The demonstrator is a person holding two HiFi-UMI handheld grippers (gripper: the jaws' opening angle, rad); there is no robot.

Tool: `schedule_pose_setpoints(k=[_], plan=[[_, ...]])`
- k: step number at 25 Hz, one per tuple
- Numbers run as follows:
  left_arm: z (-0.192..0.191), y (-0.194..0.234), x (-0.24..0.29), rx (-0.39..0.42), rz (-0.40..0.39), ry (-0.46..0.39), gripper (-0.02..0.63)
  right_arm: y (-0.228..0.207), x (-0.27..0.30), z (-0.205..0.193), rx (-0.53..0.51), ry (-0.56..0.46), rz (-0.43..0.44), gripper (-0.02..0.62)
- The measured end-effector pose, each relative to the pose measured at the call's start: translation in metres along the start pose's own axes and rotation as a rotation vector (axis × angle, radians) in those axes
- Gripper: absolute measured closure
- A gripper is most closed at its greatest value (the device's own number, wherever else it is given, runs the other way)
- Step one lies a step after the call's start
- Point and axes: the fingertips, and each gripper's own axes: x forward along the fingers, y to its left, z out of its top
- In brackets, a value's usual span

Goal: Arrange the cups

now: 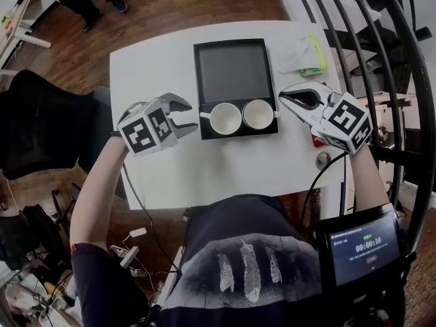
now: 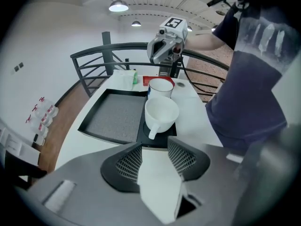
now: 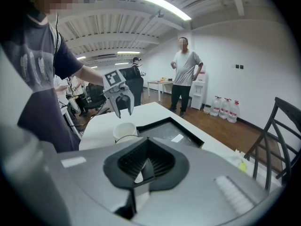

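I saw 2 round white cups (image 1: 224, 118) in matte black rect. tray (image 1: 235, 70); L gripper (image 1: 189, 117) jaws apart, empty, left of it; R gripper (image 1: 283, 97) closed.

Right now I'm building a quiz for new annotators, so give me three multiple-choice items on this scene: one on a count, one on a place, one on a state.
1. How many white cups are there?
A. one
B. two
C. four

2. Where in the tray do they stand?
A. along the edge nearest the person
B. in the far corners
C. stacked in the middle

3. The left gripper has its jaws
A. shut on a handle
B. shut, empty
C. apart, nothing between

Key:
1 B, the head view shows a pair side by side.
2 A, both sit at the near edge.
3 C, only bare table shows in the gap.
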Motion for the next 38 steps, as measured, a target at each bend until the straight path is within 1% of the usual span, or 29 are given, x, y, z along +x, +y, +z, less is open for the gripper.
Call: schedule_pose_setpoints(k=[4, 5, 6, 7, 13, 17, 23, 26, 29, 33, 38], plan=[[0.015, 0.013, -0.04, -0.012, 0.044, -0.063, 0.421, -0.002, 0.003, 0.003, -0.012, 0.001, -0.001, 0.592], [0.019, 0.017, -0.046, -0.003, 0.059, -0.069, 0.449, -0.002, 0.003, 0.003, -0.013, 0.003, -0.002, 0.592], [0.022, 0.02, -0.048, 0.004, 0.072, -0.072, 0.548, -0.002, 0.004, 0.003, -0.013, 0.004, -0.001, 0.592], [0.025, 0.022, -0.048, 0.003, 0.079, -0.068, 0.592, -0.002, 0.005, 0.003, -0.013, 0.007, 0.002, 0.592], [0.035, 0.023, -0.015, -0.085, 0.031, -0.001, 0.592, 0.006, 0.015, 0.001, -0.037, 0.041, 0.028, 0.592], [0.046, 0.028, -0.007, -0.132, 0.064, -0.01, 0.592, 0.008, 0.021, 0.007, -0.055, 0.054, 0.033, 0.592], [0.043, 0.028, -0.012, -0.167, 0.093, -0.033, 0.592, 0.013, 0.026, 0.017, -0.062, 0.039, 0.03, 0.592], [0.041, 0.028, -0.014, -0.172, 0.107, -0.042, 0.592, 0.012, 0.026, 0.018, -0.051, 0.028, 0.023, 0.592], [0.041, 0.026, -0.016, -0.183, 0.11, -0.05, 0.592, 0.009, 0.025, 0.021, -0.066, 0.019, 0.005, 0.591], [0.039, 0.024, -0.016, -0.186, 0.132, -0.049, 0.592, 0.008, 0.026, 0.024, -0.074, 0.005, 0.003, 0.591], [0.035, 0.02, -0.016, -0.201, 0.129, -0.055, 0.592, 0.007, 0.028, 0.026, -0.072, -0.004, 0.004, 0.591]])
